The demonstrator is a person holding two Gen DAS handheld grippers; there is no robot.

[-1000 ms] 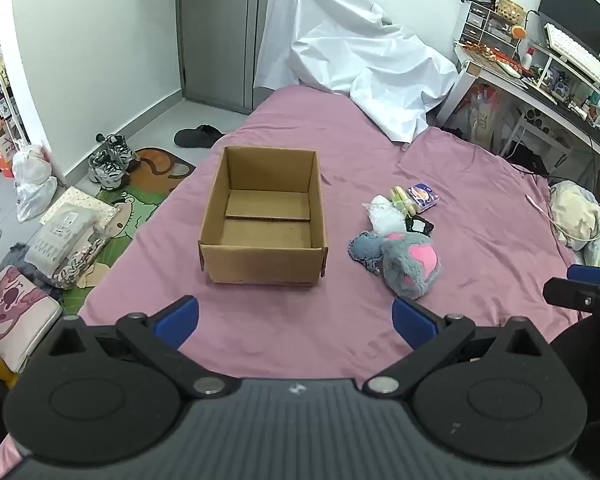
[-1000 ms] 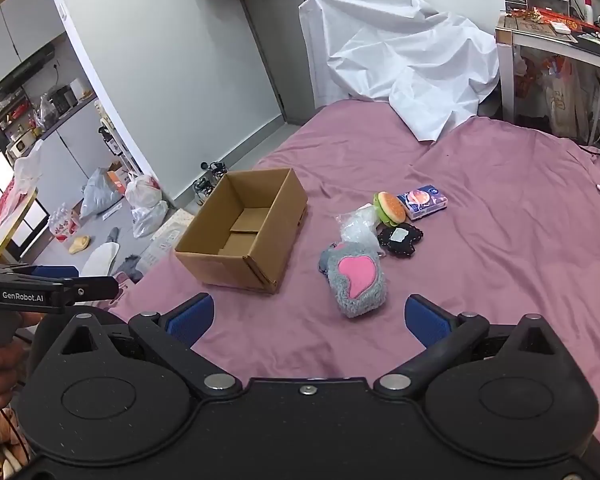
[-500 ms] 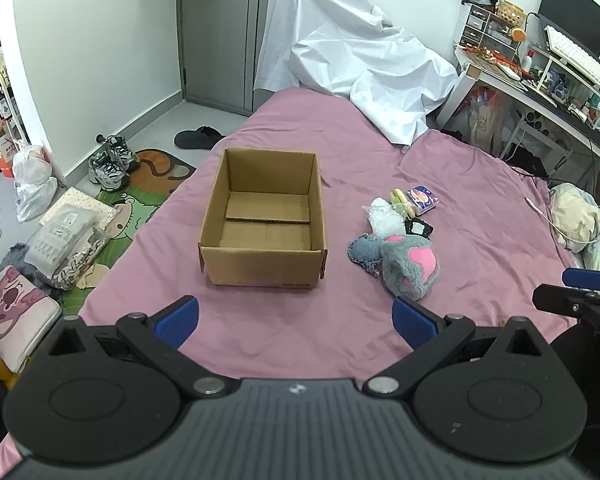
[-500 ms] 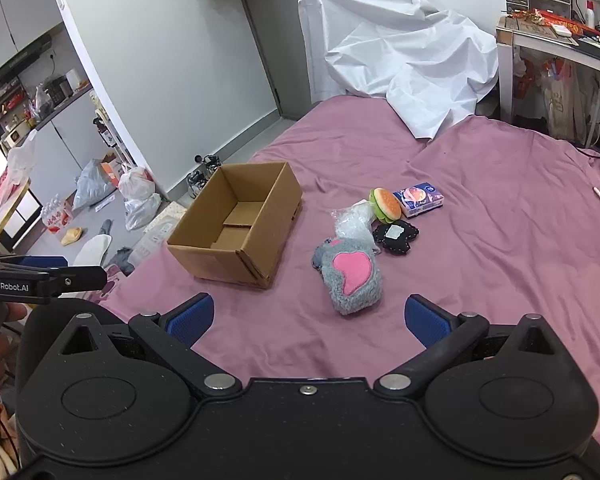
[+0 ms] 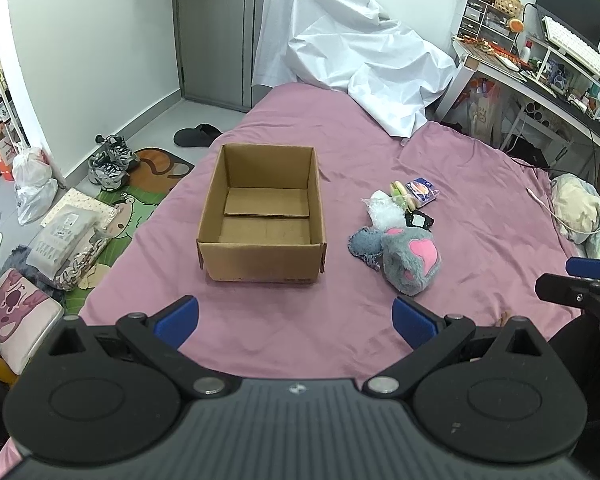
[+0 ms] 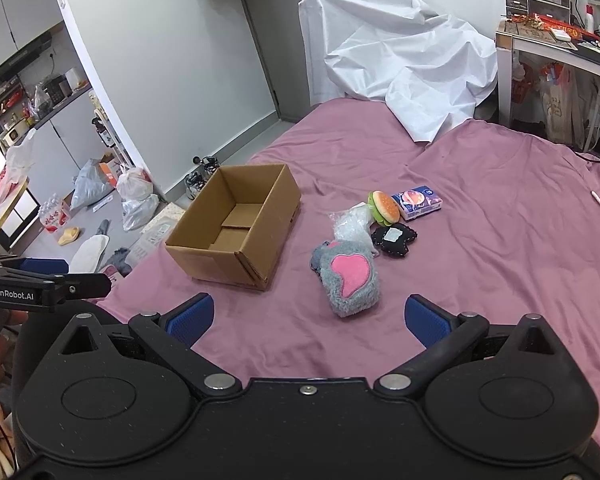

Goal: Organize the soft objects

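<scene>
The left claw [image 5: 295, 320] is wide open and holds nothing. It hangs over the near edge of the purple bed [image 5: 480, 208]. In front of it sits an open cardboard box [image 5: 262, 216]. To the right of the box lies a gray fuzzy toy with a pink heart [image 6: 350, 276], with a plastic bag [image 6: 350, 222], burger toy [image 6: 385, 207], black pouch [image 6: 394, 237] and tissue pack [image 6: 420, 202] behind it. The right claw [image 6: 308, 318] is wide open too, holding nothing, just short of the gray toy.

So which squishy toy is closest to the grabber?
The grey fluffy toy with the pink heart, lying just ahead of the right gripper. The burger toy and black pouch sit farther back.
</scene>
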